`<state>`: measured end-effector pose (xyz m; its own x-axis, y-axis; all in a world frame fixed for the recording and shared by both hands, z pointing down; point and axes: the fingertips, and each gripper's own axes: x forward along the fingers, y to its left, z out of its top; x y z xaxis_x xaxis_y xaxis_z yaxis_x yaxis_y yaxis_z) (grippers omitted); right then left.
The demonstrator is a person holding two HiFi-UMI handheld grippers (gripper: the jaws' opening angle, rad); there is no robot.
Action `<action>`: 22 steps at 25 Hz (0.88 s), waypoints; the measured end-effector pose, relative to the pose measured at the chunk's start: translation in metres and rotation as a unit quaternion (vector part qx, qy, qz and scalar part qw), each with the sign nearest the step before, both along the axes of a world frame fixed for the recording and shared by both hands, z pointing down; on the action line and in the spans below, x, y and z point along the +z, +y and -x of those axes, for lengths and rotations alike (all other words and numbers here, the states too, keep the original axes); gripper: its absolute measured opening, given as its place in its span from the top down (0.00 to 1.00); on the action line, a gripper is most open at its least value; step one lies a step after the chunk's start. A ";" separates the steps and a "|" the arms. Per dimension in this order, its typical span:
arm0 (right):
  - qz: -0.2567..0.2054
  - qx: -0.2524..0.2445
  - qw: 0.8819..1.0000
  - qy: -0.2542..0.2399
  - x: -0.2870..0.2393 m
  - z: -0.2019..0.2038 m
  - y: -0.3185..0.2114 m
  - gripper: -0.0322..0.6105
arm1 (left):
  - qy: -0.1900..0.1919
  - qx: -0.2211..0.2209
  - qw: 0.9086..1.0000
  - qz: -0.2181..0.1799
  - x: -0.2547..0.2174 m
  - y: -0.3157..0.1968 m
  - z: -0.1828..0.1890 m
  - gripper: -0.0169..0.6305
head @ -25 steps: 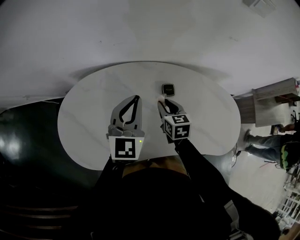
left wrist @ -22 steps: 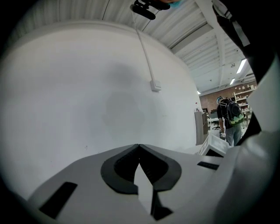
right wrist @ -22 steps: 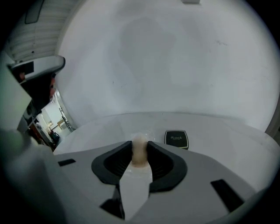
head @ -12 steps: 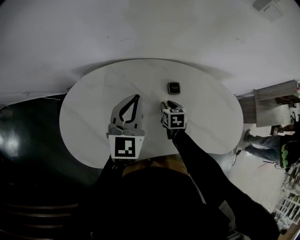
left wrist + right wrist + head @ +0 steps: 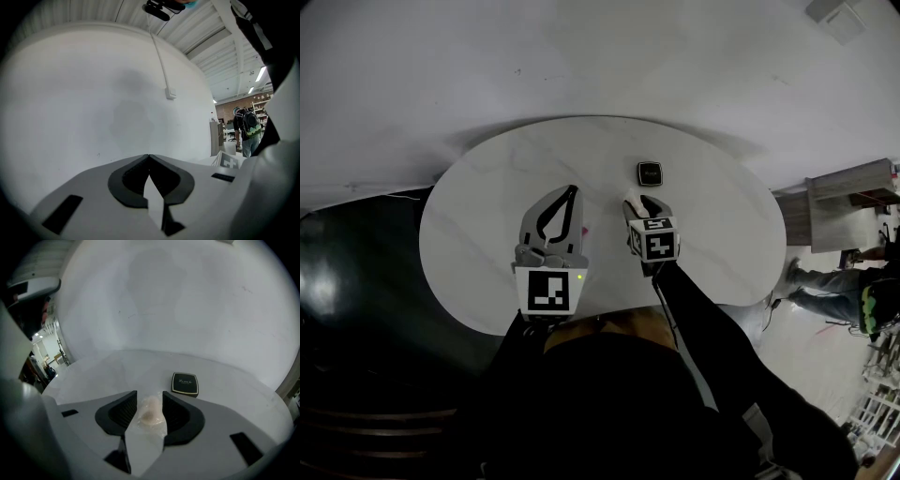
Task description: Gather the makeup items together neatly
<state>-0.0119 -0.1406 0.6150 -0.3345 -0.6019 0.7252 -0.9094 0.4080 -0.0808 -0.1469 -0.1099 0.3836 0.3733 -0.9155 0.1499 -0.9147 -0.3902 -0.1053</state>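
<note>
Right gripper view shows my right gripper (image 5: 149, 394) with its jaws partway apart; they have just been opening. Between them sits a pale peach rounded sponge in a clear plastic wrapper (image 5: 151, 414), and the wrapper's edges brush both pads. The pads do not visibly squeeze it. Beyond the jaw tips and a little to the right, a flat black square compact with fine lettering on its lid (image 5: 185, 384) lies on the white oval marble-look table (image 5: 93, 376), apart from the wrapped sponge.

In the head view the compact (image 5: 649, 172) rests on the far middle of the table (image 5: 487, 216), just past the tips of my right gripper (image 5: 636, 202). My left gripper (image 5: 573, 190) is held beside it over the table. In its own view, my left gripper (image 5: 149, 157) has its jaw tips together, with nothing between them.
</note>
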 end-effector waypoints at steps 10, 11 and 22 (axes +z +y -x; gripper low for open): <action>-0.187 -0.039 0.979 -0.071 -0.146 0.006 0.000 0.67 | 0.004 0.007 1.000 -0.023 -0.023 0.000 -0.002 0.95; -0.211 -0.045 0.973 -0.077 -0.164 0.009 0.003 0.67 | 0.004 0.007 1.000 -0.028 -0.026 -0.001 -0.002 0.95; -0.389 -0.076 0.914 -0.081 -0.290 0.007 0.033 0.67 | -0.014 0.032 0.997 -0.068 -0.064 0.001 -0.019 0.95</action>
